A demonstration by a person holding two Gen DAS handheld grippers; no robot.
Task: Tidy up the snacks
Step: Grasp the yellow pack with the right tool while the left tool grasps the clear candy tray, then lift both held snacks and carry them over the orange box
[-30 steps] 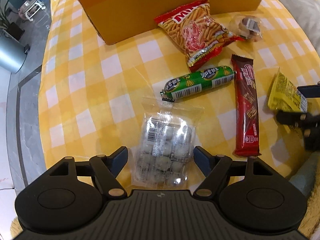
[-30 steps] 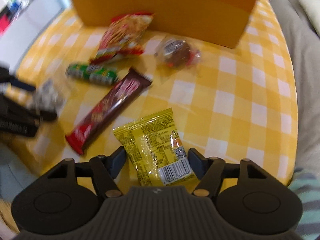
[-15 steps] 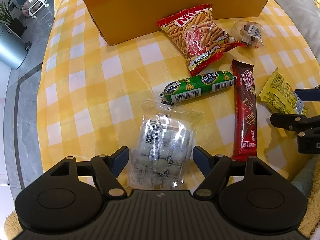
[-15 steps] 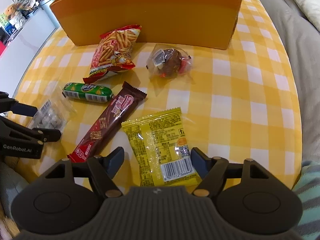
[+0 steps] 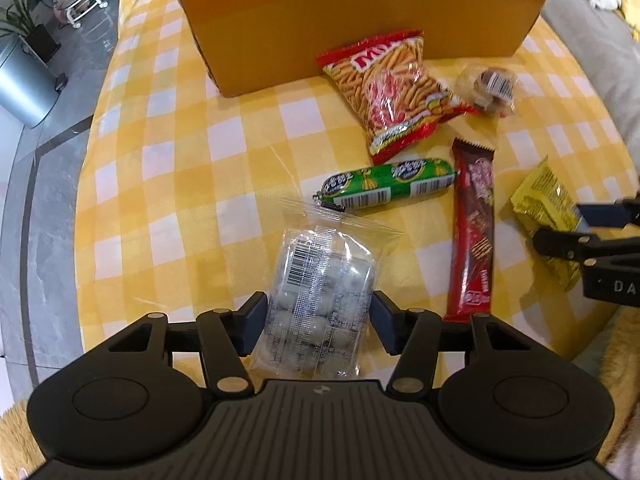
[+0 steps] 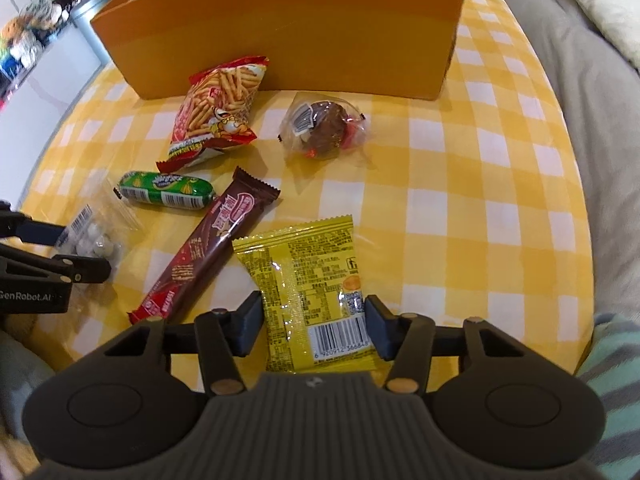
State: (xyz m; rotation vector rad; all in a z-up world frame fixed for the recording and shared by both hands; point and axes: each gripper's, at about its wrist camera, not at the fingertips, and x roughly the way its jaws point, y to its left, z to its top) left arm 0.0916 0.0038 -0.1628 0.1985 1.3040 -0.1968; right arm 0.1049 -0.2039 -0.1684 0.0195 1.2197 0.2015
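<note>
My left gripper (image 5: 318,312) is closing on a clear bag of pale round sweets (image 5: 320,280); both pads touch its sides as it lies on the cloth. My right gripper (image 6: 313,316) is closing on a yellow snack packet (image 6: 308,272), its pads against the packet's two edges. Further out lie a brown chocolate bar (image 6: 208,248), a green sausage (image 5: 388,184), a red bag of snack sticks (image 5: 396,88) and a clear-wrapped chocolate cake (image 6: 324,128). An orange box (image 6: 280,28) stands at the far side.
Everything lies on a round table with a yellow checked cloth (image 5: 180,184). A grey sofa (image 6: 580,100) runs along the right. On the floor to the left stand a metal bin (image 5: 24,80) and a plant.
Both grippers' jaws have narrowed from wide apart onto their packets. The left view has edged slightly closer to the clear bag. The right gripper has stayed over the yellow packet.
</note>
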